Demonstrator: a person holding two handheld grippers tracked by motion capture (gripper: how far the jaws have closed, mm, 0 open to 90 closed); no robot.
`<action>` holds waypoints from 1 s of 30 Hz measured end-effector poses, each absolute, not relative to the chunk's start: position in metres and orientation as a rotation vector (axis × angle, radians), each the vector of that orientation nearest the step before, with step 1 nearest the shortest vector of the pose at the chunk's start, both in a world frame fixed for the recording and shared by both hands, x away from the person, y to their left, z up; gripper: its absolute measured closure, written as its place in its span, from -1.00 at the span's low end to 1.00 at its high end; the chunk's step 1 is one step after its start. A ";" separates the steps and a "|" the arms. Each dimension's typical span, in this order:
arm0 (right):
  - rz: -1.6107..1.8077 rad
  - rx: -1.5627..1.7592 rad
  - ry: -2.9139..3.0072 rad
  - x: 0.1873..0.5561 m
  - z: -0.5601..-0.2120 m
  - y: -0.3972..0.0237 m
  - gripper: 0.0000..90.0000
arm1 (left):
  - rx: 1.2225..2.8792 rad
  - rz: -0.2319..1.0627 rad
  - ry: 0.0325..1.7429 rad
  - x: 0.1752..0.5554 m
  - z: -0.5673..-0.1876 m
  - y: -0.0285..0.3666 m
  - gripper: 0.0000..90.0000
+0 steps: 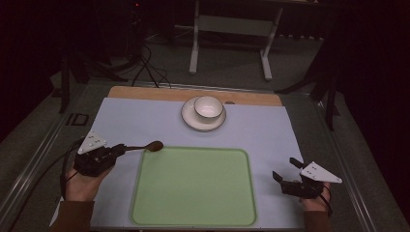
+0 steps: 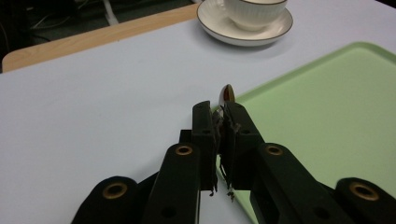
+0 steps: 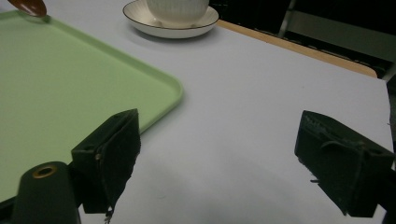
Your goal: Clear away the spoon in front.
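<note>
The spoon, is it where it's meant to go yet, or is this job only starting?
Early on, it seems. Done: the left tool is shut on the spoon by its handle. In hand: the spoon's bowl hangs at the green tray's far left corner. Left: setting it down, perhaps on the tray or by the cup and saucer. The right tool waits open.

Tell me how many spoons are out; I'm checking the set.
1: the brown spoon is clamped in the left gripper, its bowl at the green tray's far left corner.

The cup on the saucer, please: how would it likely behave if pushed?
The cup looks like glazed ceramic, so probably fragile and slippery. It sits loose on the saucer, so a push may slide or tip it.
</note>
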State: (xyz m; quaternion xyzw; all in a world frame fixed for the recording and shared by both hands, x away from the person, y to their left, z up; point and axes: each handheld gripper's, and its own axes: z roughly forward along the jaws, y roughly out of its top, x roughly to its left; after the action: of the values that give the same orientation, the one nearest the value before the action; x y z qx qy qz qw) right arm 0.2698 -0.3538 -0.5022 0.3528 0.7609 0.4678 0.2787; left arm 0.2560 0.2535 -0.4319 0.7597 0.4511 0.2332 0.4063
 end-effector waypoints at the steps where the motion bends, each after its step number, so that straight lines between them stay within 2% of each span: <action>1: 1.253 0.945 2.042 0.270 -0.502 -0.354 -0.69 | 1.919 0.588 1.141 0.255 -0.432 0.254 0.87; 6: 1.253 0.945 2.042 0.270 -0.502 -0.353 -0.69 | 1.946 0.581 1.160 0.256 -0.432 0.255 0.86; 11: 1.252 0.945 2.044 0.270 -0.502 -0.353 -0.69 | 1.968 0.638 1.163 0.262 -0.430 0.248 0.86; 24: 1.245 0.945 2.045 0.270 -0.502 -0.353 -0.68 | 1.681 0.728 1.161 0.313 -0.431 0.241 0.83; 30: 1.243 0.944 2.046 0.270 -0.503 -0.353 -0.69 | 1.594 0.687 1.198 0.337 -0.434 0.235 0.84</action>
State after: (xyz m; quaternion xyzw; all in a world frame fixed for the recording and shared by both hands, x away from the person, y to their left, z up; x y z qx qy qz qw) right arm 0.2700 -0.3533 -0.5026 0.3522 0.7633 0.4636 0.2801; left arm 0.3374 0.2351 -0.4340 0.6573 0.4940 0.2834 0.4935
